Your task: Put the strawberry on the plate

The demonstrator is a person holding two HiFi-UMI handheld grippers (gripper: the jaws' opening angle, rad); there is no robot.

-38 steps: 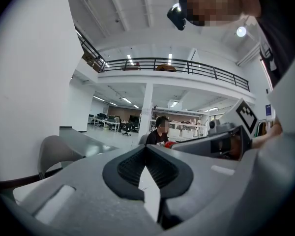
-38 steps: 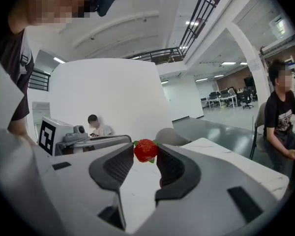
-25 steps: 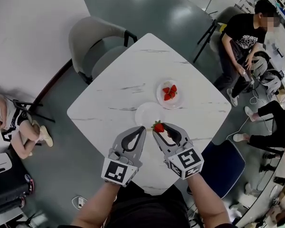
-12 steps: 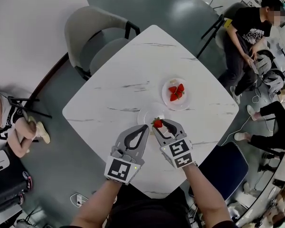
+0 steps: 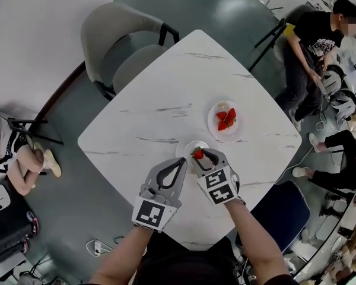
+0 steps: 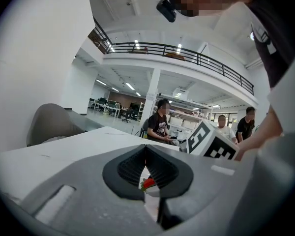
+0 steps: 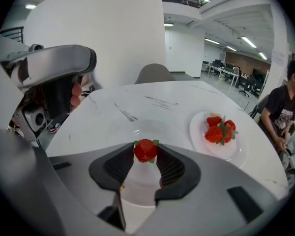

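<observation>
A red strawberry (image 5: 198, 154) (image 7: 146, 150) is pinched between the tips of my right gripper (image 5: 199, 155) (image 7: 146, 155), which is shut on it. It hangs just above a small empty white plate (image 5: 188, 145) (image 7: 137, 183) on the white marble table (image 5: 166, 94). My left gripper (image 5: 178, 161) (image 6: 146, 154) hovers just left of the right one, its jaws shut with nothing between them. Past the left gripper's jaws the strawberry (image 6: 148, 183) shows as a small red spot.
A second white plate (image 5: 215, 129) (image 7: 236, 155) with a few strawberries (image 5: 226, 119) lies further right on the table. A grey chair (image 5: 115, 46) stands at the far corner, a blue chair (image 5: 279, 209) at the near right. People sit at right (image 5: 314, 46) and left (image 5: 12, 153).
My right gripper has carried the strawberry forward from the plate's near edge to above the empty plate. The left gripper has hardly moved.
</observation>
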